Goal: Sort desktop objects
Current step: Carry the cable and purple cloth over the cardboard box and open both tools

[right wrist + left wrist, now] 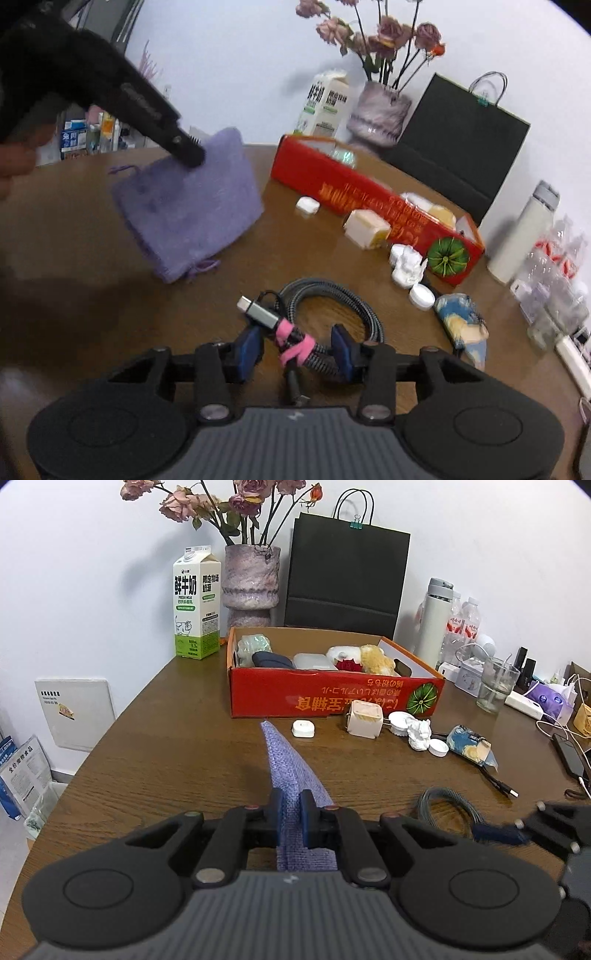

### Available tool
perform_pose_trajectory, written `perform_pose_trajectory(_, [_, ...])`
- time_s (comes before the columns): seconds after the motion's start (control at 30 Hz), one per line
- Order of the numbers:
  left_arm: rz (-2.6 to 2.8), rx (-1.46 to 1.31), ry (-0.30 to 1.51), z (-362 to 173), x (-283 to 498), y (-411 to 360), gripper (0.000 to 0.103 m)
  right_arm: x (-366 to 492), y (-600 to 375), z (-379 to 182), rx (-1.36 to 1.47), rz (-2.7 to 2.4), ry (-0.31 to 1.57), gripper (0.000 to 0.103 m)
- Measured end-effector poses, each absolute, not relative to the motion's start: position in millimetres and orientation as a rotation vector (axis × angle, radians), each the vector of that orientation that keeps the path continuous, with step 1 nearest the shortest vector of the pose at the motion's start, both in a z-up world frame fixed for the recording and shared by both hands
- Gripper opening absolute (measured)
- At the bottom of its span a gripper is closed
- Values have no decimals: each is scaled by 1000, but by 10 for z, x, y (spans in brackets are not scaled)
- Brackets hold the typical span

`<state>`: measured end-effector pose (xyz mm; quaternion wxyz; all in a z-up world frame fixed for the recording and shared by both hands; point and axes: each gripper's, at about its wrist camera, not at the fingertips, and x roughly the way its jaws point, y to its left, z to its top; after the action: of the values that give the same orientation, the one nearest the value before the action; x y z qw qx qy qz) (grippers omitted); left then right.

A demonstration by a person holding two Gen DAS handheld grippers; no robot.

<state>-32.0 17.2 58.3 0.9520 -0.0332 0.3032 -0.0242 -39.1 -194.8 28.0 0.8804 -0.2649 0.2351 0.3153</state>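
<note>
My left gripper [290, 810] is shut on a purple knitted pouch [291, 771] and holds it above the brown table; the pouch also shows in the right wrist view [192, 206], hanging from the left gripper [190, 153]. My right gripper [295, 349] is open, its blue pads on either side of a coiled grey braided cable [332, 306] bound with a pink tie [293, 345]. The cable lies on the table and also shows in the left wrist view [448, 805]. A red cardboard box [332, 694] with several items inside stands ahead.
In front of the box lie a small white case [304, 728], a cream cube [365, 718], crumpled tissue [419, 733], white lids and a blue-yellow packet [471, 746]. A milk carton [197, 603], vase [251, 583], black bag [347, 576], thermos [436, 620] and glass [495, 685] stand behind.
</note>
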Motion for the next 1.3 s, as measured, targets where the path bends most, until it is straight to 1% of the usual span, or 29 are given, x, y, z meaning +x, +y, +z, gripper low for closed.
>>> perform_pose_trajectory(0.1, [-44,-64,619,577,-324,188,11,-150,-1925,322,-480,716,551,41])
perform_pose_trajectory(0.13, [-42,-65,620,574,-320,190,11,-50,-1922,332,-437,740,580,39])
perform_pose_trajectory(0.17, [-41,-67,623,570,-316,197,11,25,-1934,342,-379,762,616,31])
perform_pose_trajectory(0.23, [-37,-70,625,566,-313,206,11,193,-1954,358,-246,766,698,21])
perform_pose_trajectory(0.3, [-32,-70,629,564,-315,213,11,214,-1868,374,-253,714,711,20])
perform_pose_trajectory(0.37, [-28,-72,625,571,-317,223,11,154,-1806,385,-253,666,693,18])
perform_pose_trajectory(0.53, [-28,-90,599,675,-273,265,10,-86,-1937,593,-90,634,532,17])
perform_pose_trajectory(0.57, [-32,-91,581,729,-251,263,9,-91,-1976,640,-56,621,514,17])
perform_pose_trajectory(0.63, [-52,-89,537,841,-228,248,6,-46,-2051,712,-4,622,496,17])
perform_pose_trajectory(0.7, [-79,-98,486,973,-201,246,5,56,-2108,794,36,620,490,17])
perform_pose_trajectory(0.8, [-76,-83,436,1134,-106,230,5,176,-2141,960,33,595,438,17])
perform_pose_trajectory(0.87, [-29,-85,433,1158,-38,282,8,244,-2214,1081,47,572,408,17])
perform_pose_trajectory(0.9, [-1,-92,454,1114,-6,340,24,274,-2260,1121,54,562,393,17])
perform_pose_trajectory(0.93, [5,-93,504,1027,41,386,66,298,-2303,1143,61,551,383,17])
perform_pose_trajectory(0.97, [0,-96,553,919,85,407,81,301,-2348,1159,67,539,380,18])
perform_pose_trajectory(1.0, [2,-95,587,807,94,392,85,316,-2385,1151,74,530,383,18])
perform_pose_trajectory(1.03, [3,-76,620,688,88,332,82,332,-2411,1127,84,526,389,18])
perform_pose_trajectory(1.07, [-8,-43,649,581,73,231,83,351,-2418,1092,94,526,398,18])
perform_pose_trajectory(1.1, [-28,-8,661,490,54,114,85,375,-2409,1051,102,532,409,18])
perform_pose_trajectory(1.13, [-34,20,667,416,40,29,91,389,-2390,1015,108,538,420,18])
perform_pose_trajectory(1.2, [-20,67,701,273,73,-141,96,401,-2330,957,112,555,438,18])
perform_pose_trajectory(1.3, [-31,6,787,128,186,-148,95,338,-2282,918,110,583,444,18])
